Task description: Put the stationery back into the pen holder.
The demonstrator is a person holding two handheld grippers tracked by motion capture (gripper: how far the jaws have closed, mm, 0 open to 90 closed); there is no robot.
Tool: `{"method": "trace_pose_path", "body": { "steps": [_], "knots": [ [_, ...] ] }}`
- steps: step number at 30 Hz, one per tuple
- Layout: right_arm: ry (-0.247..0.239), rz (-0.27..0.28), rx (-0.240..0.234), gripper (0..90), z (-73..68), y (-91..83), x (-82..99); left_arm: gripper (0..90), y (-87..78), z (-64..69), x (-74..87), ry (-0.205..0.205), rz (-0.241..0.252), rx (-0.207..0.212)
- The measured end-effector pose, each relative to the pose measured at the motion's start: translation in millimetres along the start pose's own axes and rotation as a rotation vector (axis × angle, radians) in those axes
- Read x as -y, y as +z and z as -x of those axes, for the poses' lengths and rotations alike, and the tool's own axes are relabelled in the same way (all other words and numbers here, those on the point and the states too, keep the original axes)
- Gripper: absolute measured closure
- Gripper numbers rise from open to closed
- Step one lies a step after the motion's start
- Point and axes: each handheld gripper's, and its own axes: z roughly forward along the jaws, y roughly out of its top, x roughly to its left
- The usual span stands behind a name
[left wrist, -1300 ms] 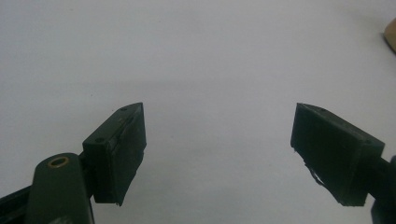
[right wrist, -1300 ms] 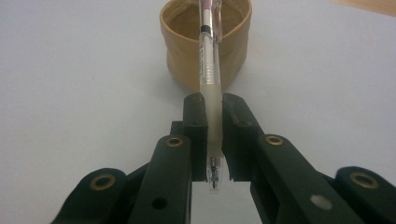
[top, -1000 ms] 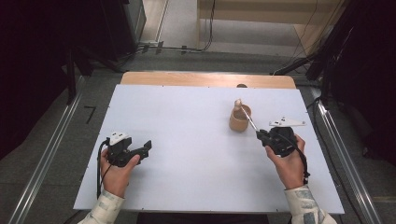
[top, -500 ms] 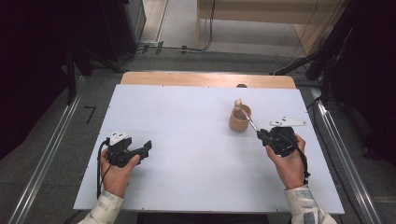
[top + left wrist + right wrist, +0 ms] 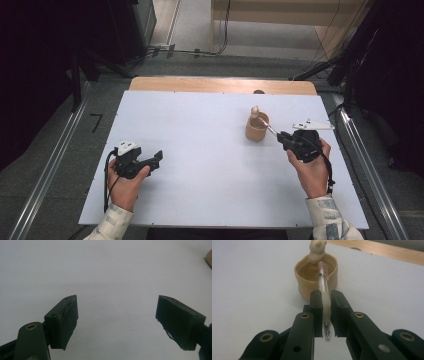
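Two grippers are in a person's hands over a white desk (image 5: 210,130), one at each side of the high view. The right gripper (image 5: 326,298) has its black fingers (image 5: 316,305) clamped together on a clear pen (image 5: 324,287), which runs lengthwise between them: its nib end pokes out at the rear of the fingers, toward the camera in the right gripper view, and its far end with a pinkish cap reaches over the rim of a small tan cup (image 5: 304,281). The cup stands upright on the desk, just ahead of the gripper, and a pale little figure (image 5: 317,250) rises from its far rim; what the figure depicts is too blurred to tell. In the high view the same right gripper (image 5: 280,137) sits in the right hand (image 5: 312,167) at the desk's right side, the pen (image 5: 267,126) slanting up and left to the cup (image 5: 256,129). The left gripper (image 5: 155,159) is held in the left hand (image 5: 125,182) near the desk's front left, well apart from the cup. In the left gripper view its fingers (image 5: 63,322) stand wide apart with nothing between them, above bare white desk surface (image 5: 105,272). A strip of wooden edge (image 5: 220,84) shows along the far side of the desk.
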Motion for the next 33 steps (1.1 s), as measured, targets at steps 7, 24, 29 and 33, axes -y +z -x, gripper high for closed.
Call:
{"method": "trace_pose_path", "body": {
  "steps": [7,24,29,33],
  "knots": [
    [-0.002,0.000,0.002,78.6,0.8,1.7,-11.7,18.9,-0.7,-0.5,-0.1,-0.002,0.003,-0.001],
    [-0.004,-0.009,0.005,78.9,0.3,15.7,-24.6,18.9,-0.4,-0.7,-0.4,0.001,0.002,-0.001],
    [0.003,-0.013,0.009,80.6,-2.1,22.9,-29.7,18.9,-0.2,-1.4,-0.2,0.003,-0.002,-0.003],
    [0.002,-0.015,0.006,80.1,-2.1,28.9,-33.3,18.9,-0.1,-1.4,-0.3,0.004,-0.003,-0.002]
  ]
}}
